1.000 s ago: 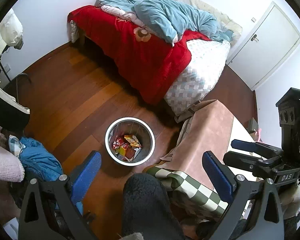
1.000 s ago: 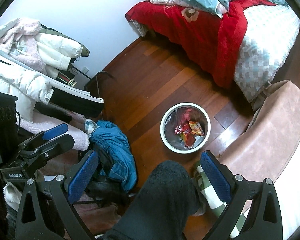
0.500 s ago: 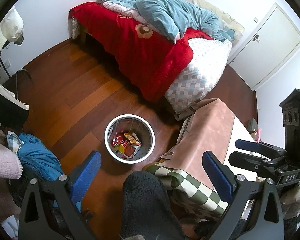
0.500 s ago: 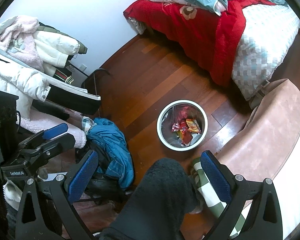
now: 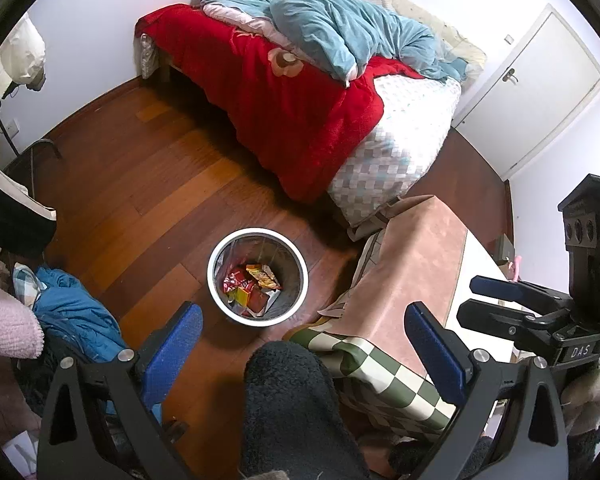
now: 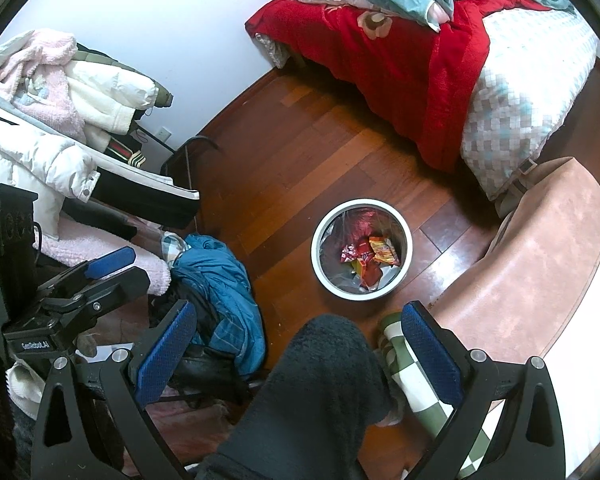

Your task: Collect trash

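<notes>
A round white-rimmed trash bin (image 5: 216,256) stands on the wooden floor, also in the right wrist view (image 6: 408,232). Red and yellow snack wrappers (image 5: 252,284) lie inside it, shown also in the right wrist view (image 6: 370,258). My left gripper (image 5: 304,344) is open and empty, held high above and in front of the bin. My right gripper (image 6: 296,344) is open and empty, also well above the bin. Each gripper shows in the other's view, the right one at the right edge (image 5: 500,300), the left one at the left edge (image 6: 112,272).
A bed with a red blanket (image 5: 284,112) stands behind the bin. A table with a pink mat (image 5: 412,256) and checked cloth is to the right. A blue garment (image 6: 220,276) and piled coats (image 6: 60,128) lie left. A dark fuzzy leg (image 5: 292,400) is below. A white door (image 5: 540,88) is far right.
Both grippers have drifted slightly, so the bin and room shift a little in view. Both stay open and empty.
</notes>
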Motion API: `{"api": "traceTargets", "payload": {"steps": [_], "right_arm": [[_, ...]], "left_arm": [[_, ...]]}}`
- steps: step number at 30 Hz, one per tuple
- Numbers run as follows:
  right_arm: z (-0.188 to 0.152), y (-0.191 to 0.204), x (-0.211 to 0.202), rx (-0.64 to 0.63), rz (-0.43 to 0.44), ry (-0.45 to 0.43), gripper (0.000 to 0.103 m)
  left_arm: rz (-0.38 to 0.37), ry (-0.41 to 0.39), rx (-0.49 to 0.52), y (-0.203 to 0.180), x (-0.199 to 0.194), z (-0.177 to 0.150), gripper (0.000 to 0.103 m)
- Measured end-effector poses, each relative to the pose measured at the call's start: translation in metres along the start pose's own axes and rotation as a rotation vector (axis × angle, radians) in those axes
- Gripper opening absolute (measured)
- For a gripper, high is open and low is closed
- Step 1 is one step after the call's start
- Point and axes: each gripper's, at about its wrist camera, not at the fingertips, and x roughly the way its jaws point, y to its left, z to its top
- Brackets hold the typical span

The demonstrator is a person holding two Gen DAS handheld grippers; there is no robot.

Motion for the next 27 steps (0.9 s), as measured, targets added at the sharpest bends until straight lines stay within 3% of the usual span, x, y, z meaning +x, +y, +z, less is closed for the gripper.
{"api": "traceTargets", "payload": {"steps": [27], "right_arm": [[0.0003, 0.0047, 0.001, -0.015, -0.001, 0.013, 0.103]], "left_arm": [[-0.005, 0.002, 0.004, 0.0022, -0.0021, 0.0019, 0.103]]}}
